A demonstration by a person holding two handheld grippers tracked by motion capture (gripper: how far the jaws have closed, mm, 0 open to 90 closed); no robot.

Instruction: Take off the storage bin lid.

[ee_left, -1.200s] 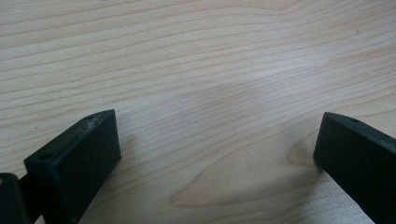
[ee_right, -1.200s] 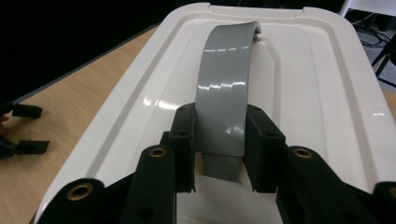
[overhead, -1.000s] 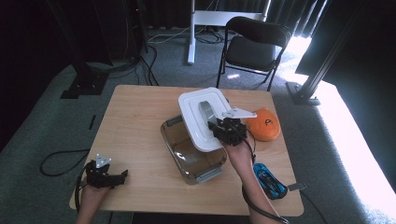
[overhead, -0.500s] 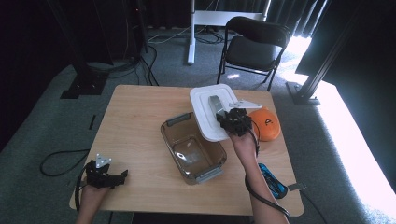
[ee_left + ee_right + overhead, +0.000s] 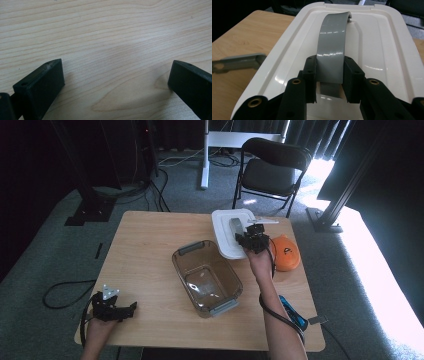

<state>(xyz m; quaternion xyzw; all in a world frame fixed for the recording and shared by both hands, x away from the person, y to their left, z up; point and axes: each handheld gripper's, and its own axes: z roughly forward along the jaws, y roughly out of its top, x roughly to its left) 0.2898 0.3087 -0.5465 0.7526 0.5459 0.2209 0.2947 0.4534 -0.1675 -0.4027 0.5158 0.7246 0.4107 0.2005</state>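
A white lid with a grey handle strap lies over the table's back edge, just beyond a clear brown container with grey clips. My right gripper is shut on the grey handle; in the right gripper view both fingers press against the strap's sides above the lid. My left gripper rests near the table's front left corner. Its jaws stand wide apart over bare wood with nothing between them.
An orange rounded object lies right of the lid. A blue tool sits at the table's front right. A black folding chair stands behind the table. Cables run over the floor at the left.
My right gripper has carried the lid up and to the right, off the container toward the table's back edge. The container now stands uncovered. The left gripper has not moved.
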